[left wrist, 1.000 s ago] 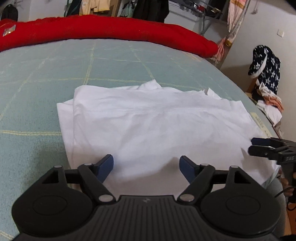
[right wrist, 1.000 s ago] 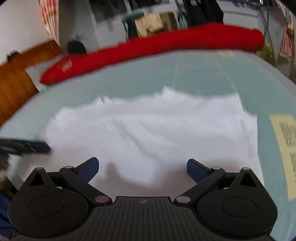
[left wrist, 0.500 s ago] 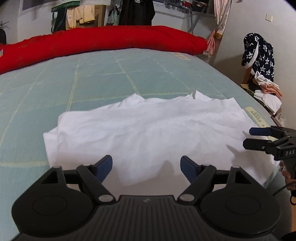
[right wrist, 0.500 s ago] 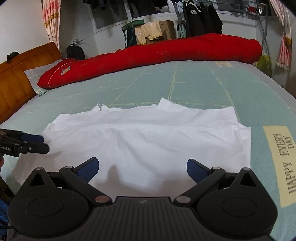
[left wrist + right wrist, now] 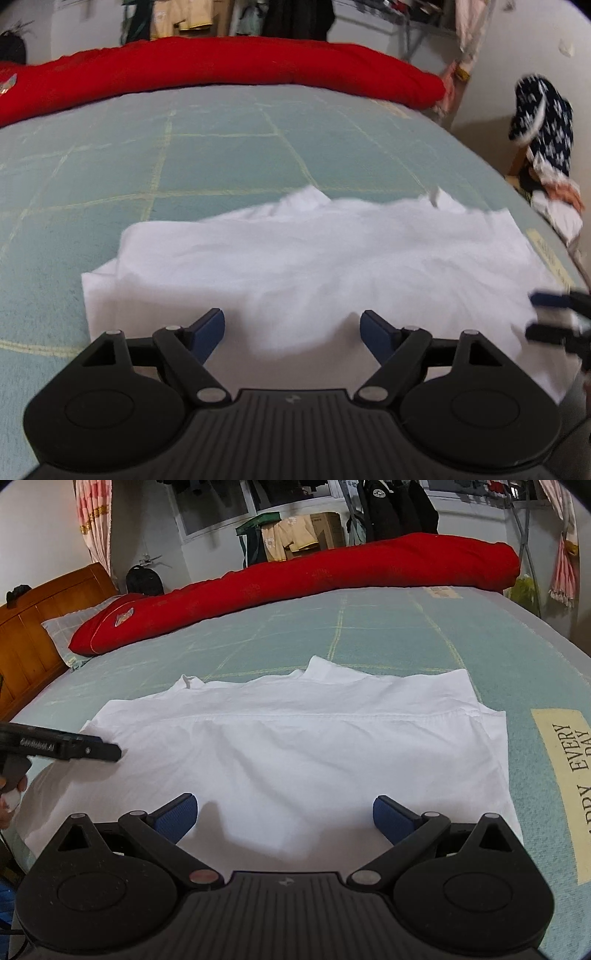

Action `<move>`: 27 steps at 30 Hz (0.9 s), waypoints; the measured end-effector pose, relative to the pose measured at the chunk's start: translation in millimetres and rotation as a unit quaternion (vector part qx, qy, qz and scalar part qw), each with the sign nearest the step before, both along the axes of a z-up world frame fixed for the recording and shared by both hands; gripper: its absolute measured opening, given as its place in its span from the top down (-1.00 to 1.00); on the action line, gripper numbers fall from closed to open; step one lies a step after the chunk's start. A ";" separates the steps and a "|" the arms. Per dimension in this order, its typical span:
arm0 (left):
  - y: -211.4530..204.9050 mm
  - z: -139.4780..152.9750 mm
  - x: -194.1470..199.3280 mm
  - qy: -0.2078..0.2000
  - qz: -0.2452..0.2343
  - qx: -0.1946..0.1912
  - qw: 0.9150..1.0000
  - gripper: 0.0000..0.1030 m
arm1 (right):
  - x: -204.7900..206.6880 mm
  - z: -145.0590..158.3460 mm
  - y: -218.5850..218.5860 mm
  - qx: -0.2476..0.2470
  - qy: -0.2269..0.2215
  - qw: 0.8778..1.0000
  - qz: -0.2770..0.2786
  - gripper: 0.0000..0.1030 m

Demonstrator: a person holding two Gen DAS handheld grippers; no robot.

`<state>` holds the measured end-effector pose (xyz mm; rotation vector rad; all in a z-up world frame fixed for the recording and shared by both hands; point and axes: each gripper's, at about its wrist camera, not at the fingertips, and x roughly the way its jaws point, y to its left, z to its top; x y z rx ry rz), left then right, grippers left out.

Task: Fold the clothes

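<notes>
both grippers, left gripper (image 5: 291, 328) and right gripper (image 5: 284, 816), have fingers spread apart, empty, above a white shirt (image 5: 295, 746) lying flat on the bed (image 5: 388, 627).

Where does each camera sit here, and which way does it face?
Left wrist: rides the left gripper, jaws open, facing across the white garment towards the red quilt; the right gripper enters at right.
Right wrist: rides the right gripper, jaws open, over the same garment's near edge, headboard at left; the left gripper and a bit of hand show at left.
Shared: garment, green bedspread, quilt.
</notes>
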<state>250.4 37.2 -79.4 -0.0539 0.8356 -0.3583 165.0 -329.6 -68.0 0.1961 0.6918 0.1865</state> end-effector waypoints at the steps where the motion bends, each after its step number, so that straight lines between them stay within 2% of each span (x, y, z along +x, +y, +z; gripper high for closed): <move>1: 3.5 0.5 3.7 0.002 0.006 -0.005 1.000 -0.57 | -0.1 -0.4 0.4 -0.001 -0.001 1.000 0.001 -1.00; 3: 8.4 5.1 7.5 0.003 0.019 -0.011 1.000 -0.55 | -0.5 -1.5 0.6 -0.004 -0.003 1.000 0.002 -1.00; 7: 12.0 11.9 6.7 -0.009 0.005 -0.032 0.999 -0.57 | -1.8 -2.8 0.9 -0.008 -0.006 1.000 0.003 -1.00; 14: 17.4 -0.9 27.8 -0.011 0.020 -0.023 0.999 -0.57 | -1.8 -4.5 4.8 -0.020 -0.008 1.000 0.002 -1.00; 19: 16.8 5.3 42.2 -0.010 0.031 -0.017 0.999 -0.56 | -3.6 -6.3 5.7 -0.024 -0.013 1.000 0.002 -1.00; 21: 14.2 11.0 36.5 -0.014 0.021 -0.015 1.000 -0.56 | -4.2 -6.9 5.3 -0.023 -0.015 1.000 0.002 -1.00; 23: 12.6 17.4 24.7 -0.016 0.008 -0.031 0.999 -0.56 | -4.4 -7.1 5.0 -0.022 -0.016 1.000 0.002 -1.00; 27: -3.8 27.6 -5.3 -0.029 -0.046 -0.053 0.997 -0.59 | -4.3 -7.5 5.4 -0.021 -0.018 1.000 -0.002 -1.00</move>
